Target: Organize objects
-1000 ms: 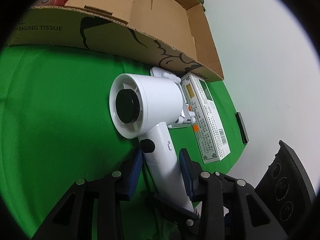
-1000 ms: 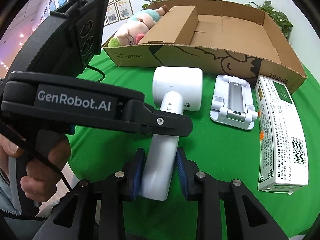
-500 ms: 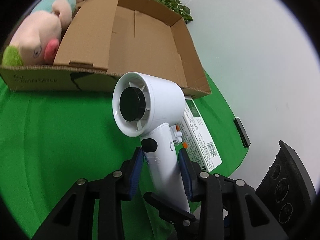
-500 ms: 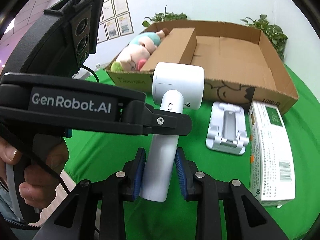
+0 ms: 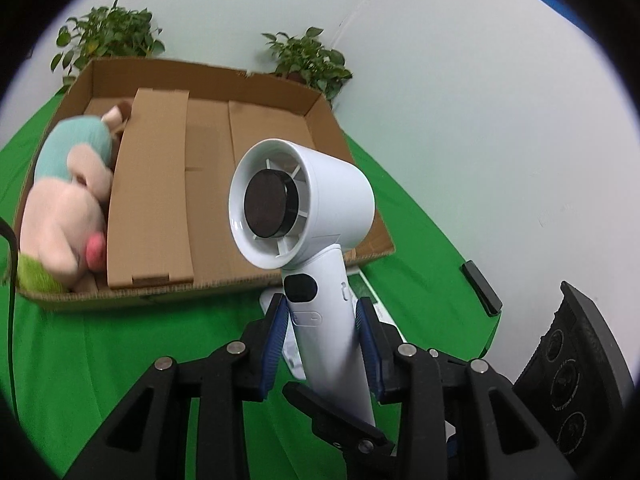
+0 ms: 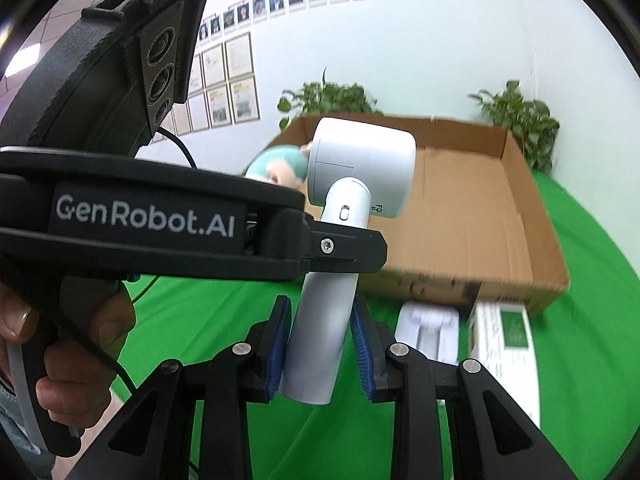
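A white hair dryer [image 5: 304, 208] is held off the green table by both grippers. My left gripper [image 5: 322, 336] is shut on its handle, just below the buttons. My right gripper [image 6: 320, 344] is shut on the lower handle of the hair dryer [image 6: 360, 168], seen from behind. The dryer's head hangs in front of the open cardboard box [image 5: 208, 184], also in the right wrist view [image 6: 480, 216]. A plush pig [image 5: 68, 208] lies in the box's left end.
A white phone stand [image 6: 430, 330] and a white-green carton [image 6: 504, 344] lie on the green cloth in front of the box. A black remote [image 5: 480, 288] lies at the table's right edge. Potted plants [image 5: 108, 36] stand behind the box.
Both grippers have lifted the hair dryer up off the table and higher, so the box's inside now shows below and behind it. The grip is unchanged.
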Tool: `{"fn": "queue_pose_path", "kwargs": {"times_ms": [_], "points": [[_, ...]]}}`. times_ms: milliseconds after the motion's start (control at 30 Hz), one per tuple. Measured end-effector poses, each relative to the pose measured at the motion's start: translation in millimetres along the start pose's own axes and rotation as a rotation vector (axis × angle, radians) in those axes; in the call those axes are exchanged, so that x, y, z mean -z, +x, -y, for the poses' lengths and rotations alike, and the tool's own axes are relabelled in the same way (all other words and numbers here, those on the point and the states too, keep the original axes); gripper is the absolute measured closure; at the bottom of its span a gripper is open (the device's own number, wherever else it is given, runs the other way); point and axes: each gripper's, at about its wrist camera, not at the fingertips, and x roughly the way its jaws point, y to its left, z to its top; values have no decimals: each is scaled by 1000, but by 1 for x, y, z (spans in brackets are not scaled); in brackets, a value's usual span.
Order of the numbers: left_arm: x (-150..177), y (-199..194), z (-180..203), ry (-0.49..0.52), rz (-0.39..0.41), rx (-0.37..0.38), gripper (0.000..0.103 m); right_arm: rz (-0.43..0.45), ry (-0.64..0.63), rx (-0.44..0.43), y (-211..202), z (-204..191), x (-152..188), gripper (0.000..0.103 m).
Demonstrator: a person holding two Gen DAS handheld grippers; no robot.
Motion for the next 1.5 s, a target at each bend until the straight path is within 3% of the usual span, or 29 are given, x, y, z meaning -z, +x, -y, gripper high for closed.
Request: {"fn": "queue_pose_path", "kwargs": {"times_ms": [267, 567, 733, 1167, 1500], "points": [[-38, 9, 6, 42, 10, -9, 70, 39, 7, 10, 14, 12, -33, 75], [-108, 44, -19, -9, -38, 0, 70, -5, 51, -23, 71, 52, -93, 75], [-114, 66, -38, -20, -82, -31, 70, -52, 94, -44, 101, 65, -102, 75], [-91, 117, -91, -132, -212, -100, 70, -171, 203, -84, 178, 82, -72, 80], [-87, 113, -97, -146, -204, -74, 74, -196, 244, -55, 193, 87, -56, 81]]}}
